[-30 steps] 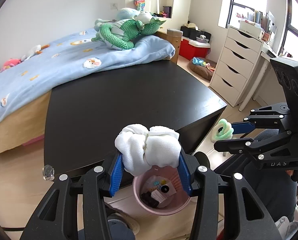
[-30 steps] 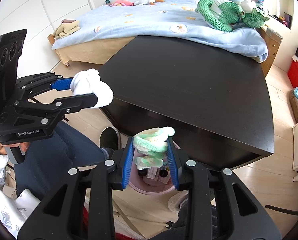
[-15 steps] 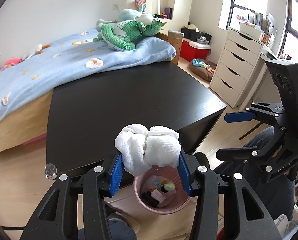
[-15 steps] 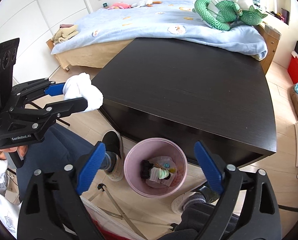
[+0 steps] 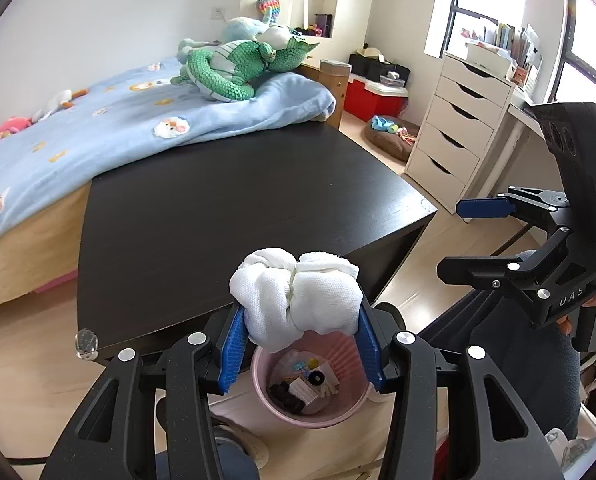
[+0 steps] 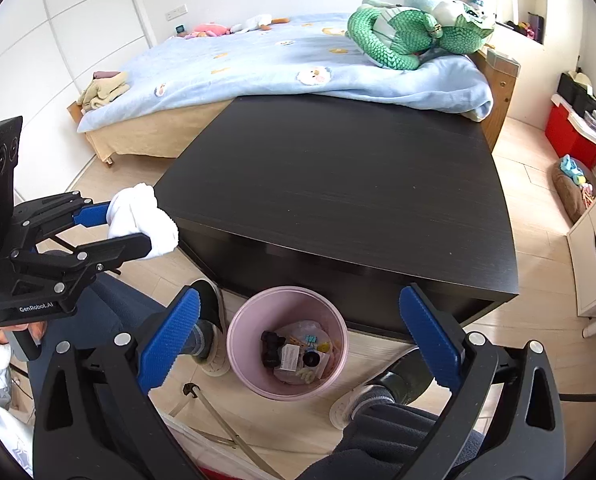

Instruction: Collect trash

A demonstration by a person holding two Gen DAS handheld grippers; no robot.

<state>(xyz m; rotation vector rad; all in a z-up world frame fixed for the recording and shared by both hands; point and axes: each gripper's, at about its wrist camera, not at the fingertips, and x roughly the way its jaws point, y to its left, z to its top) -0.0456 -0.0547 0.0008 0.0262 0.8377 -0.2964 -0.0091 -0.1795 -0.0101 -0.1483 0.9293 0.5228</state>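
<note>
Below, pink bin (image 5: 312,392) half-hidden by white cloth (image 5: 296,296) in left gripper (image 5: 300,344); right gripper (image 6: 298,336) fingers wide, empty.

White cloth wad (image 5: 296,294) looks soft (finely woven), pink plastic bin (image 6: 250,320) smooth, dark wood-grain table (image 6: 338,184) matt.

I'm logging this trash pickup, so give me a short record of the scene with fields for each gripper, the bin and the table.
left gripper: shut on white cloth wad, above the bin
right gripper: open, holding nothing
pink bin: on the floor by the table's front edge, small trash items inside
black table: nothing visible on its top
</note>
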